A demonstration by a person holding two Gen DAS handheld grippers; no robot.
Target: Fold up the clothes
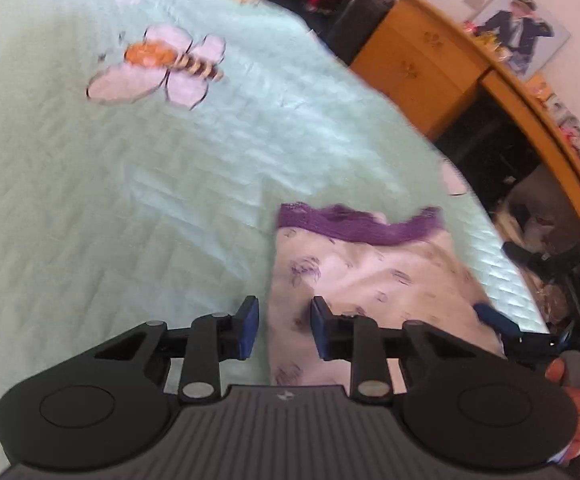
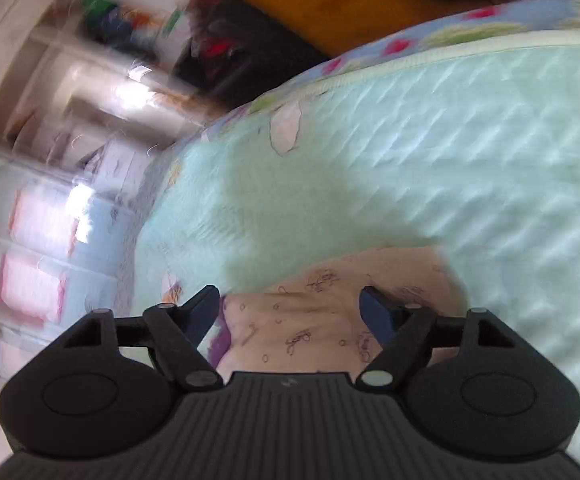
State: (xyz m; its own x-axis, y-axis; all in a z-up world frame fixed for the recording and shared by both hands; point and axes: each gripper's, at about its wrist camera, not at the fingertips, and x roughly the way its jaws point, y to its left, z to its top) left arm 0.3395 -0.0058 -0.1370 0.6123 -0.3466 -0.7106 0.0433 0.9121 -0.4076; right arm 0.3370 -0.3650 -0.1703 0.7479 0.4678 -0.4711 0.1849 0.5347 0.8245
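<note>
A folded garment (image 1: 364,280) is lying on a pale mint quilted bedspread (image 1: 129,200), close to the bed's near edge and towards the side where a yellow wooden desk (image 1: 430,64) is standing. The cloth is whitish to cream, printed with small scattered purple-grey floral motifs, and a band of purple lace (image 1: 354,224) is running along its far edge, wavy and slightly lifted at one end. It is sitting as a compact, roughly rectangular bundle with soft creases across its top; the picture is too blurred to show how many layers are in it. The left gripper (image 1: 283,330) is hanging just above the near left part of the garment with its blue-padded jaws parted and nothing pinched between them; the pads are not pressing on the cloth. In the right wrist view the same garment (image 2: 310,320) is showing as a cream, printed patch with a strip of purple at its left side, and the right gripper (image 2: 290,310) is poised over it with its jaws spread wide, released, gripping nothing. A large appliqué bee (image 1: 157,64) with white wings is decorating the bedspread well apart from the garment. A person's fingers (image 1: 578,400) are showing at the right edge of the left wrist view.
</note>
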